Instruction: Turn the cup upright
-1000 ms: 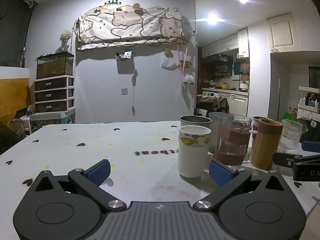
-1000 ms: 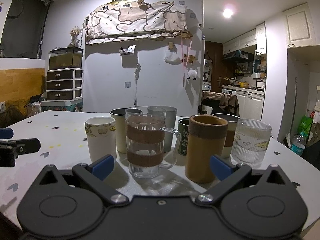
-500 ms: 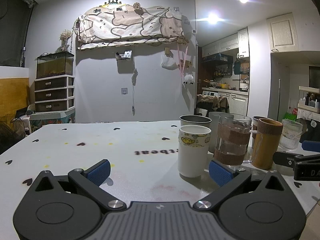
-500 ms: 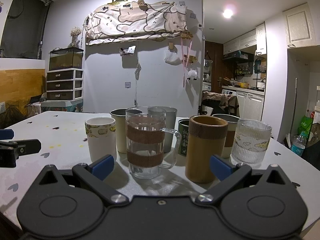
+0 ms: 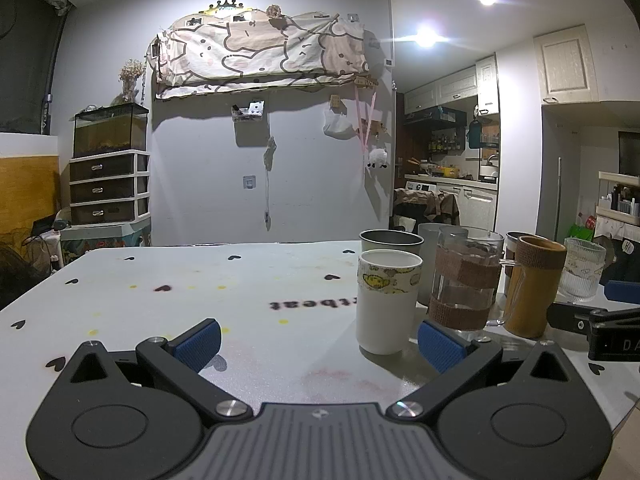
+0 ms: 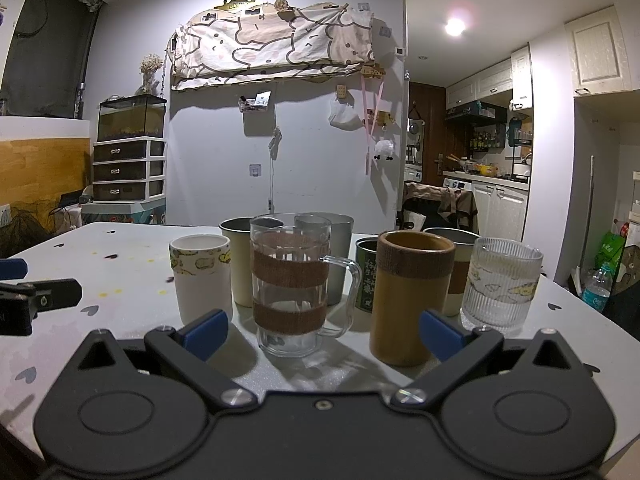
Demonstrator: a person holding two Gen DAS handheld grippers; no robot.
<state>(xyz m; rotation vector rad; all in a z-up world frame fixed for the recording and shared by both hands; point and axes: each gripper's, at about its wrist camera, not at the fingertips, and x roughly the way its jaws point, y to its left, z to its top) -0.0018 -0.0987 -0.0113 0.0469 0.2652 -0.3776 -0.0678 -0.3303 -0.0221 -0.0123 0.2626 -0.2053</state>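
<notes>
Several cups stand upright in a cluster on the white table. A white cup with a yellow cartoon band is at the cluster's left. Beside it stand a glass mug with brown bands, a brown wooden cup and a ribbed glass. My left gripper is open and empty, just left of the white cup. My right gripper is open and empty, in front of the glass mug and the wooden cup.
Metal and grey cups stand behind the front row, with a dark green cup. The right gripper's finger shows at the left wrist view's right edge. The table's right edge lies near the ribbed glass.
</notes>
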